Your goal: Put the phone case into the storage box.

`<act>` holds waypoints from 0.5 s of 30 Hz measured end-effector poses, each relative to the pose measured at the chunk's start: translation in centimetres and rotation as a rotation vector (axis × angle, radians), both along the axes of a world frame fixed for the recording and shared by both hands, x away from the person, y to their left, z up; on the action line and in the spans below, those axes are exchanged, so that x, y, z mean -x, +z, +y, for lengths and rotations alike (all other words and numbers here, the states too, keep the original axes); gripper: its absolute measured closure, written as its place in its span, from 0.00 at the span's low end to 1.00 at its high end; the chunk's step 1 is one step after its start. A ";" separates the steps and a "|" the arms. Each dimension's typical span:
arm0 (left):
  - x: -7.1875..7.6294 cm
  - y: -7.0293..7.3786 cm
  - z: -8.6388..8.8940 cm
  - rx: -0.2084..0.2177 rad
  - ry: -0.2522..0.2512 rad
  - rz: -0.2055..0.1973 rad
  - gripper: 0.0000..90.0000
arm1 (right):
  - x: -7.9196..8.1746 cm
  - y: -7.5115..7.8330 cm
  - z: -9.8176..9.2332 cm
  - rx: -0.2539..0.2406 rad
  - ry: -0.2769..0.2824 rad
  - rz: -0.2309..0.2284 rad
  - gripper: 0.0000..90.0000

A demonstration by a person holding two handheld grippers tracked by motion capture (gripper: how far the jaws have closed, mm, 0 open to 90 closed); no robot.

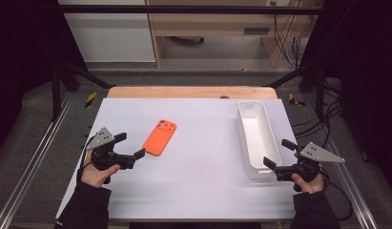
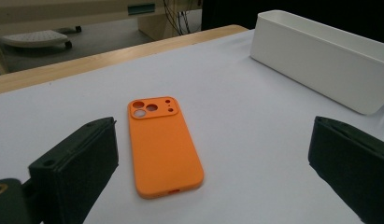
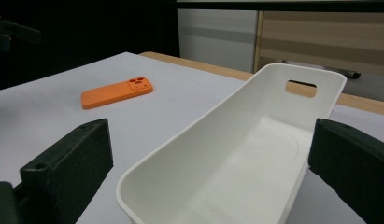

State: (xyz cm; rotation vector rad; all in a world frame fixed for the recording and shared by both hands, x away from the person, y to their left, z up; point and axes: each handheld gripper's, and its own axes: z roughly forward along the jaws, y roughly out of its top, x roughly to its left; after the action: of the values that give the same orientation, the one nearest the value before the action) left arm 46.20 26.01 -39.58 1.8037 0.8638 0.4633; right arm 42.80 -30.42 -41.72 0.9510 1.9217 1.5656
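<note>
Left gripper (image 1: 131, 146) jaws wide, just short of the orange phone case (image 1: 159, 137) lying flat on the table (image 1: 198, 181). Thin case: jaws may skid it away. Right gripper (image 1: 278, 154) wide at the white bin (image 1: 256, 138); could nudge it.

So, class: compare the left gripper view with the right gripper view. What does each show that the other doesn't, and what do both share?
Left gripper view alone: the phone case's near end, lying between open left tongs, and the tray's outer wall. Right gripper view alone: the tray's bare inside and handle slot, between open right tongs. Both: orange case, white tray, white table.
</note>
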 end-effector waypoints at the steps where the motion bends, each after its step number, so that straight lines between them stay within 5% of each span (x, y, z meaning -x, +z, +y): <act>1: -0.1 0.1 -0.1 -0.003 0.000 -0.001 0.01 | 0.0 0.0 0.0 -0.002 -0.001 0.000 0.00; 15: -2.2 0.3 -2.4 -0.091 0.003 0.032 0.01 | 0.1 0.0 -0.1 -0.007 -0.003 0.000 0.00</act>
State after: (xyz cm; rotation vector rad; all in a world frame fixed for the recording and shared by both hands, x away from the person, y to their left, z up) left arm 48.38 23.57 -39.24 1.8974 0.8799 0.4839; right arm 42.73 -30.47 -41.68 0.9569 1.9147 1.5716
